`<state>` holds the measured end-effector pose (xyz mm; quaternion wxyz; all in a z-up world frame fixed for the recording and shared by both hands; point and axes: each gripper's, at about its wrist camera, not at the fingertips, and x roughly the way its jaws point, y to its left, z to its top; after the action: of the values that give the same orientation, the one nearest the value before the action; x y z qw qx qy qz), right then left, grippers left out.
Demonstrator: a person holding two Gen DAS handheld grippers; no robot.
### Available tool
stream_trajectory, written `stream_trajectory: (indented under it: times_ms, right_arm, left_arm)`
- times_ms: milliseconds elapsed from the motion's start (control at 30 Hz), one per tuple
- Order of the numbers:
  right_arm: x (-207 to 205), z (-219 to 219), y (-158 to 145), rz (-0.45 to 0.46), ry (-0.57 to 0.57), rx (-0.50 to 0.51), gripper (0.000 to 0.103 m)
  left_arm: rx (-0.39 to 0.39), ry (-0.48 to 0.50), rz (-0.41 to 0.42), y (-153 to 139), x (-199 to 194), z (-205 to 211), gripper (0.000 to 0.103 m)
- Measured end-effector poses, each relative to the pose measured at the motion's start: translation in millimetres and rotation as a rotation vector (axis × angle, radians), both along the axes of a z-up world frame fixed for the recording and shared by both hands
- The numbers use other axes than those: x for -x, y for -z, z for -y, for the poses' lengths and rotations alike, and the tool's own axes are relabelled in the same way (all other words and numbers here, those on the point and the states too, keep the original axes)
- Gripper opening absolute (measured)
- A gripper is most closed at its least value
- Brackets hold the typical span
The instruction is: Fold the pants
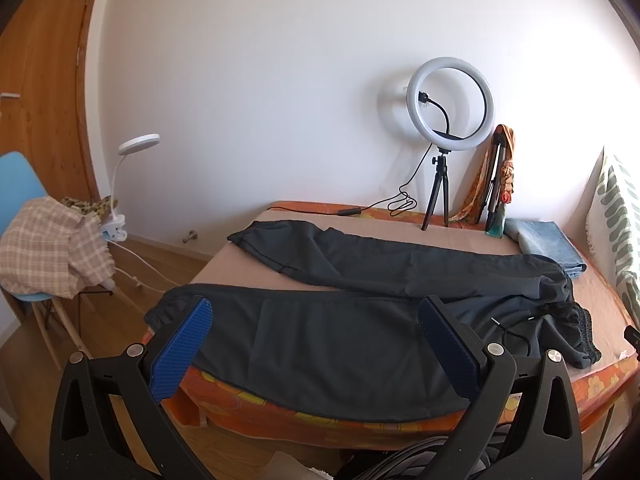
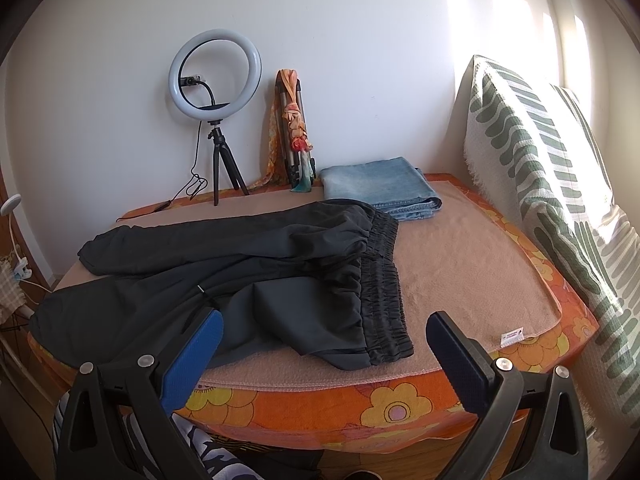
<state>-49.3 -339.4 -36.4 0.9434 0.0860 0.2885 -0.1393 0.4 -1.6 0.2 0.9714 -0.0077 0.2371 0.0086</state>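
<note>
One pair of dark pants, one folded pair of jeans, one ring light on the table; beside it one blue chair, perhaps one clip lamp.

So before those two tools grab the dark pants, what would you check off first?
1. Left tool open and empty: ok.
2. Right tool open and empty: ok.
3. Dark pants spread flat: not ok, the waistband is bunched and the legs lie apart.
4. Drawstring tucked away: not ok, it lies loose on the fabric.
5. Folded jeans clear of the pants: cannot tell, their edges look close.
6. Ring light out of the way: ok, it stands back by the wall.
</note>
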Motion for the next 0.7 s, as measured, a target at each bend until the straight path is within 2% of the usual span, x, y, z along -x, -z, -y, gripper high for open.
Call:
stream_trajectory:
  times_ms: [700]
  right_arm:
    - [-3.0,-0.8,-5.6,0.008,-0.006,0.002,0.103]
  left_arm:
    - [-0.006,-0.014,-0.005,-0.5,-7.7,-2.0,0.102]
